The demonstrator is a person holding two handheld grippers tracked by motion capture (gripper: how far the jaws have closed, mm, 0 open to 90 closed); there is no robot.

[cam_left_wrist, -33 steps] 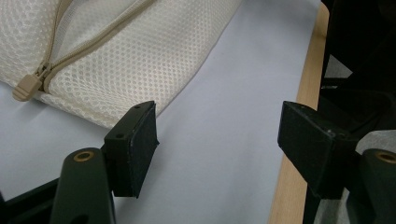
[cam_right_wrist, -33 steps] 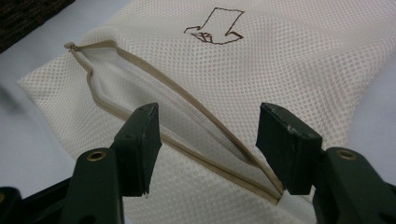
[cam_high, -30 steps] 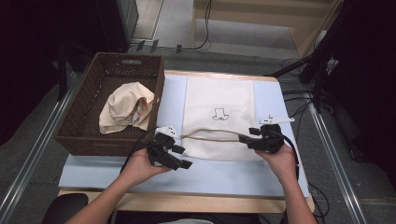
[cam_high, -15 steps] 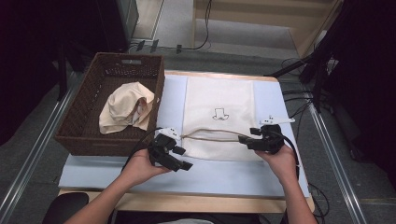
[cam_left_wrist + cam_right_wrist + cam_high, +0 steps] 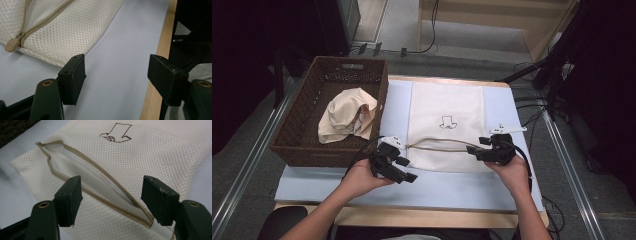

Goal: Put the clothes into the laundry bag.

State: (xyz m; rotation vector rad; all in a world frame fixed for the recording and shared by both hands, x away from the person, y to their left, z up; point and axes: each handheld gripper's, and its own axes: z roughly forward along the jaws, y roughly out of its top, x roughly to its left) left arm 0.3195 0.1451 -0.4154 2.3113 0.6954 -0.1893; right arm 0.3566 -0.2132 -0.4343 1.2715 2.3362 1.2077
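A brown wicker basket stands at the left end of the table and holds one crumpled cream cloth, which lies toward the basket's right wall. Just right of the basket, a cream mesh laundry bag lies flat on the pale blue mat, its long axis running from the person toward the far edge of the table. A small printed mark sits near the bag's middle. The bag's zipper opening runs crosswise near the near end and gapes, with white lining visible inside in the right gripper view (the tan zipper pull rests at the opening's left end).

The left gripper rests off the bag's near-left corner; its jaws stand apart over bare mat with nothing between them. The right gripper lies at the right end of the zipper; its jaws have just been opening and now stand wide, straddling the gaping seam without pressing on the fabric.
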